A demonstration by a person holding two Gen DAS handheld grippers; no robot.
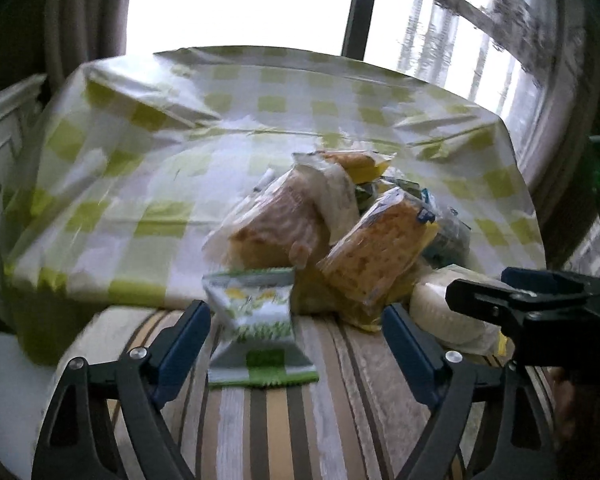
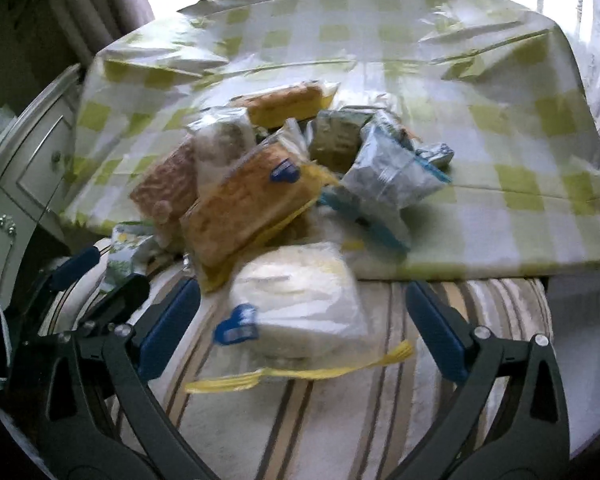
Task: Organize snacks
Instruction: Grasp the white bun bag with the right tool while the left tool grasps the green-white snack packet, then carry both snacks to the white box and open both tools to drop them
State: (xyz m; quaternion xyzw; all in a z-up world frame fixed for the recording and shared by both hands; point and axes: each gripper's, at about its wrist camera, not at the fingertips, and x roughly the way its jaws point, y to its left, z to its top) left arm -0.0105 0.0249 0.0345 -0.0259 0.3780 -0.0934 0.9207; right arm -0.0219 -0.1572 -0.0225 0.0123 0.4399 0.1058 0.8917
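— What are your tools doing?

— My left gripper [image 1: 296, 340] is spread wide and holds nothing; my right gripper [image 2: 304, 320] is just as wide, also empty.

— What sits under them?

— A checked green-and-white tablecloth [image 1: 260, 112] stretches away ahead of both, and a striped cloth [image 1: 284, 420] lies directly beneath the fingers. Beyond the far edge is a bright window [image 1: 240, 4].

— And the snacks?

— The snack pile [image 2: 284, 176] is heaped ahead, straddling the line where the two cloths meet. Between my right fingers, nearest of all, lies a white packet [image 2: 300, 296] with a yellow crimped end, its long axis running across the opening. A cracker pack [image 2: 240, 208] leans just beyond it, up and to the left. Between my left fingers stands a small green-and-white sachet [image 1: 256, 316], its long axis pointing away from me.

— Which goes first?

— I judge each gripper is nearer its own packet; the right's is the closer fit.
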